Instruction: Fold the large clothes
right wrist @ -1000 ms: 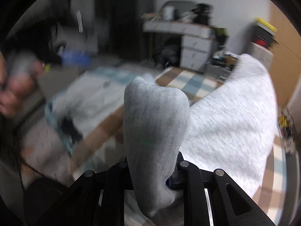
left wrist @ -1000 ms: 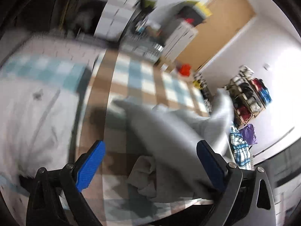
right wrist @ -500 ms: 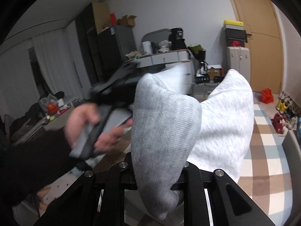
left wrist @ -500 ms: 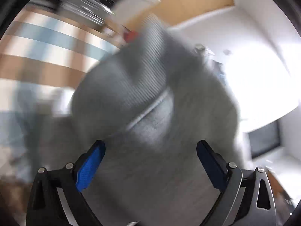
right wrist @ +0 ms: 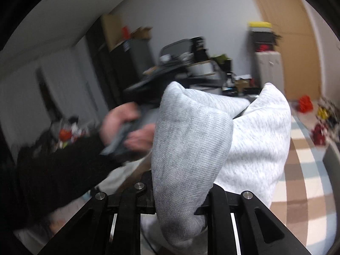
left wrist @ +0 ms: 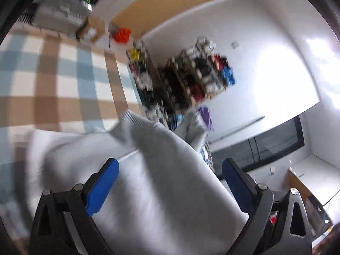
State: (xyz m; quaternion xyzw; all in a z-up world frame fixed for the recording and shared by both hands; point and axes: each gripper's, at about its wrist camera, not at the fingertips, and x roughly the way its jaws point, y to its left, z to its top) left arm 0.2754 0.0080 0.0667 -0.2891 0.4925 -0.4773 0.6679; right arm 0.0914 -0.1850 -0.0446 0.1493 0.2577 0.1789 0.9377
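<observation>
From my right tool (right wrist: 176, 201) I see the jaws nearly closed, pinching a thick fold of the grey garment (right wrist: 191, 144); the knit bunches up out of the jaws and stands in front of the lens, and a lighter, speckled part of the same cloth (right wrist: 261, 140) hangs off to the right of it. Beyond the fold, my left hand (right wrist: 125, 127), in a black sleeve (right wrist: 59, 170), grips the handle of the other tool, though that part is blurred.

From the left tool (left wrist: 170, 176) I see the jaws spread wide, blue pads (left wrist: 102, 189) well apart, with the grey garment (left wrist: 161, 191) draped between and below them. The pads press on nothing. I think the cloth lies under the jaws rather than touching them, but motion blur makes that hard to settle.

The garment rises above a checked blanket (left wrist: 63, 80) of brown, blue and white squares. Past its edge stands a cluttered shelf (left wrist: 191, 78) against a white wall.
</observation>
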